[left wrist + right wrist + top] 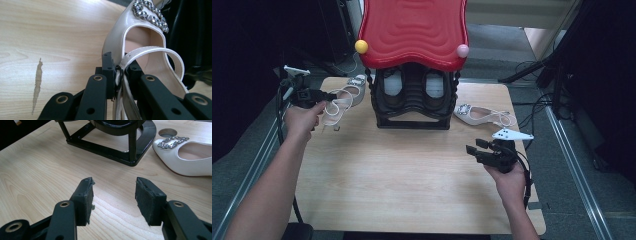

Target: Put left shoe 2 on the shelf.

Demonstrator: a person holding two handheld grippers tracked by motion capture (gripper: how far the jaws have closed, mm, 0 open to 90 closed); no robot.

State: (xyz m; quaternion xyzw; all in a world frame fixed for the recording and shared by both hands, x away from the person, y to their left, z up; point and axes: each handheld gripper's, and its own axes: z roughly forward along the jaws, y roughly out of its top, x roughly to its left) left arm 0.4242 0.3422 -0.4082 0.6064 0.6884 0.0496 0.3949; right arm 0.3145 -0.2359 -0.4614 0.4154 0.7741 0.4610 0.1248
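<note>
Room: dark surround, grey floor (562, 200) on both sides of the table, black cables lying on it at the far right, a metal rail running along each side.
Table (412, 175): pale wood-grain top with rounded corners; a darker streak in the grain (37, 85) shows in the left gripper view; a round hole (167, 132) sits in the top near the right-hand shoe.
Shoe rack (413, 95): glossy black frame at the far middle of the table, under a wavy red roof (414, 32) with a yellow ball (361, 46) and a pink ball (462, 50) at its front corners.
Right-hand shoe (477, 115): cream pump with a rhinestone buckle, lying on the table just right of the rack, thin strap trailing right.
Left-hand shoe (343, 100): cream slingback with a rhinestone buckle, at the table's far left beside the rack, heel end raised off the wood.
Left gripper (119, 75): jaws pinching the left-hand shoe's strap at its small buckle.
Right gripper (113, 191): hovering low over bare wood at the near right, jaws spread, nothing between them.
</note>
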